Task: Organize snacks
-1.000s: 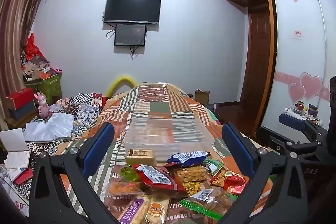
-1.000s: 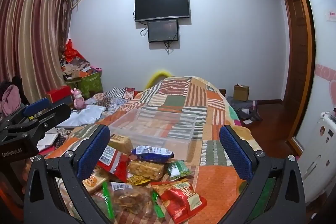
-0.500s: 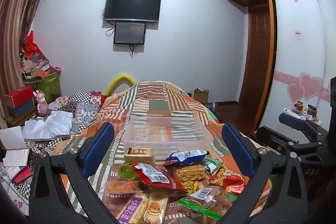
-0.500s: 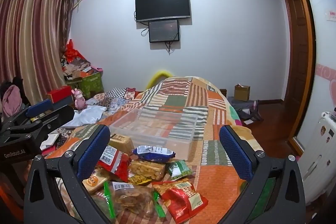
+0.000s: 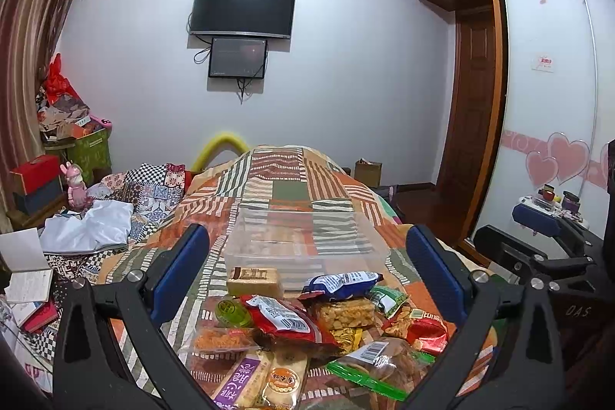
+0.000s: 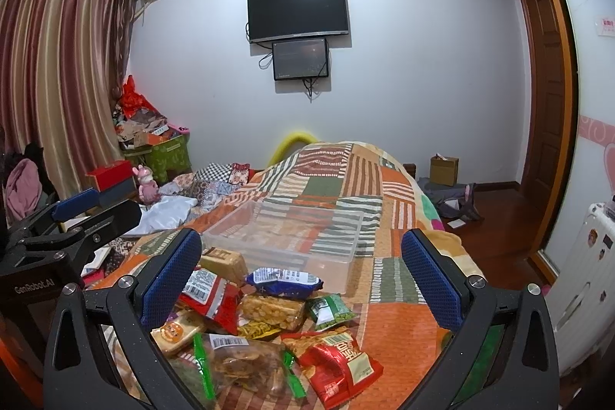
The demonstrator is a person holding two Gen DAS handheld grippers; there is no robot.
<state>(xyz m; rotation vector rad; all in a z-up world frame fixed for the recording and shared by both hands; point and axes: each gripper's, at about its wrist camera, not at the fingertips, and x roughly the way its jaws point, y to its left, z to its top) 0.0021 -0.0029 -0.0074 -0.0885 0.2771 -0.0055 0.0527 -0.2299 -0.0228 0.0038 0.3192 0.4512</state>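
Observation:
A pile of snack packets lies on the patchwork bed cover: a blue packet [image 5: 340, 283], a red packet [image 5: 286, 319], a tan bar [image 5: 251, 279], a clear pack of peanut brittle [image 5: 344, 313] and others. Behind them stands an empty clear plastic bin [image 5: 307, 237]. My left gripper [image 5: 307, 269] is open and empty above the pile. My right gripper [image 6: 303, 273] is open and empty too; in its view the blue packet [image 6: 282, 281], a red packet [image 6: 340, 364] and the bin [image 6: 292, 233] show. The left gripper [image 6: 57, 229] shows at its left edge.
The bed cover [image 5: 292, 179] slopes away to the far wall. Clothes and books [image 5: 88, 225] lie to the left. A wardrobe door [image 5: 546, 125] and the right gripper [image 5: 546, 248] are at the right. A white suitcase [image 6: 584, 275] stands at the right.
Both grippers have drifted slightly; the view has tilted a little down toward the snacks. Nothing was gripped or moved.

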